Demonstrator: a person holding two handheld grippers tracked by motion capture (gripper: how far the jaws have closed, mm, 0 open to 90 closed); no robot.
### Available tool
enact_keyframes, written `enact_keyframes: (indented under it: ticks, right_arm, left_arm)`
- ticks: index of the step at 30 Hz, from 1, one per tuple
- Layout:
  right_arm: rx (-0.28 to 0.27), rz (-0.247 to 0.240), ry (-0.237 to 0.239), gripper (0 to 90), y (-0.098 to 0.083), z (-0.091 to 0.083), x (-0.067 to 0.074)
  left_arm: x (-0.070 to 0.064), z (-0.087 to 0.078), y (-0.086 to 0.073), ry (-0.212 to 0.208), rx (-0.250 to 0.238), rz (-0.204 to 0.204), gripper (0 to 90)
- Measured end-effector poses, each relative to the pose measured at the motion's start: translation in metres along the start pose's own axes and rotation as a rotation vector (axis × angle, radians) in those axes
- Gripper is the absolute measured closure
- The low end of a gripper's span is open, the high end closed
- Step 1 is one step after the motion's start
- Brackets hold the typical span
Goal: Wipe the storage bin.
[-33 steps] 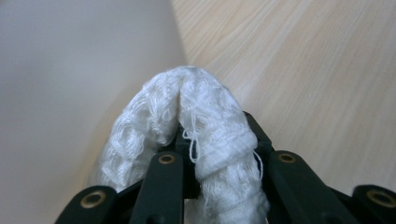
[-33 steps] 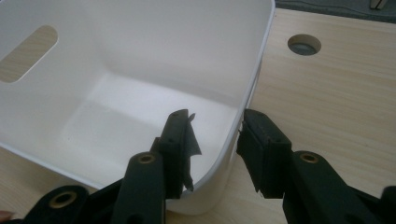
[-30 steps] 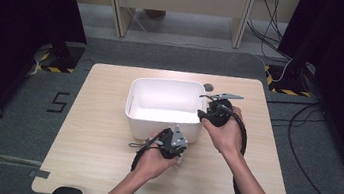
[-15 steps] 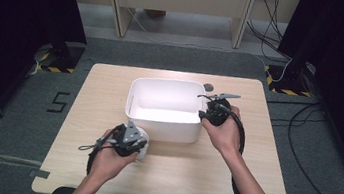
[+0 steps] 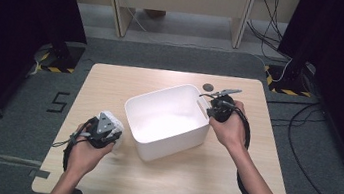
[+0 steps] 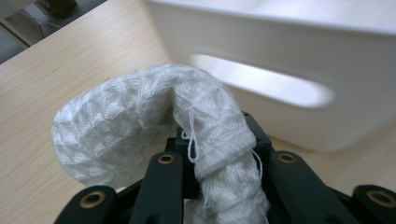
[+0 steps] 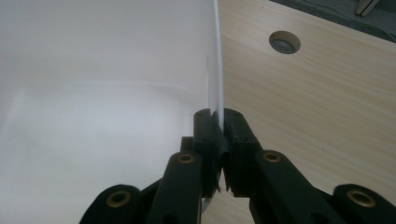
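nearest the person's edge of the wooden table (image 5: 163, 186), the left gripper (image 5: 105, 131) sat in the left hand, low and to the left of the white tub (image 5: 166, 121), just beside it but not touching. its jaws were pressed together on a bunched white knitted cloth (image 6: 154, 126); in the left gripper view the cloth bulged up and over the black jaw tips in a thick loop, a loose thread hanging down its front. beyond the cloth in that view stood the tub's side wall with its long oval handle slot (image 6: 261, 86).

a bit further in, the tub sat skewed on the table, its corners turned off square to the table edges, its inside pale.

at the tub's right-hand wall the right gripper (image 5: 220, 109) was held in the right hand, its black cable looping back along the forearm. its jaws had just been closing, and in the right gripper view they stood clamped on the thin rim of the tub wall (image 7: 215, 70), one pad inside, one outside.

past that, near the far edge of the table, lay a small round grommet hole (image 5: 208, 87), and beyond the table grey floor and dark curtains.
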State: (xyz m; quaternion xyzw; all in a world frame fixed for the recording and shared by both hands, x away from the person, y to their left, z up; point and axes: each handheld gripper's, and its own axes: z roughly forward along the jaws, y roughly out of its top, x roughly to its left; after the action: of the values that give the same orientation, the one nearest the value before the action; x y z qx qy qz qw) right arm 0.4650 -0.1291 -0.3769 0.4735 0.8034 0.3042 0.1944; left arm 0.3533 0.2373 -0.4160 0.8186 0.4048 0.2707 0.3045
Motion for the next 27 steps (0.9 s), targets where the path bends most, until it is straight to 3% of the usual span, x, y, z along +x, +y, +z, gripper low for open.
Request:
enact_keyframes:
  ticks: [1, 3, 5, 10, 12, 13, 15, 17, 22, 26, 27]
  right_arm:
    - [-0.011, -0.013, -0.036, 75.4, 0.000, 0.000, -0.006]
    - [-0.020, -0.006, -0.049, 71.7, -0.001, -0.003, -0.010]
    - [-0.050, 0.005, -0.031, 68.0, -0.002, -0.010, -0.009]
    - [-0.089, 0.018, 0.001, 71.5, -0.008, -0.033, -0.006]
    - [-0.072, 0.044, 0.006, 75.9, -0.013, -0.040, -0.009]
    - [-0.051, 0.079, 0.017, 78.9, -0.020, -0.046, -0.013]
    - [-0.039, 0.084, 0.018, 79.8, -0.023, -0.047, -0.014]
    - [0.011, 0.075, 0.053, 80.8, -0.036, -0.047, -0.008]
    - [0.055, 0.043, 0.079, 80.7, -0.044, -0.038, 0.004]
    - [0.066, 0.038, 0.078, 80.6, -0.043, -0.029, 0.006]
    - [0.064, 0.044, 0.076, 80.5, -0.041, -0.026, 0.005]
  left_arm:
    - [0.006, 0.003, 0.001, 0.004, 0.001, -0.008, 73.6]
    - [0.013, 0.007, 0.003, 0.022, 0.009, -0.011, 73.6]
    - [0.019, 0.014, 0.006, 0.026, 0.013, -0.013, 73.7]
    - [0.028, 0.030, 0.013, 0.023, 0.026, -0.011, 73.8]
    - [0.031, 0.036, 0.015, 0.023, 0.022, -0.019, 73.8]
    - [0.034, 0.041, 0.016, 0.027, 0.022, -0.020, 73.8]
    - [0.036, 0.044, 0.016, 0.023, 0.020, -0.023, 73.8]
    - [0.038, 0.048, 0.017, 0.024, 0.004, -0.014, 73.3]
    - [0.038, 0.052, 0.021, 0.017, -0.007, 0.008, 73.5]
    - [0.034, 0.055, 0.025, -0.021, -0.007, 0.032, 74.1]
    - [0.031, 0.055, 0.026, -0.050, -0.018, 0.044, 74.3]
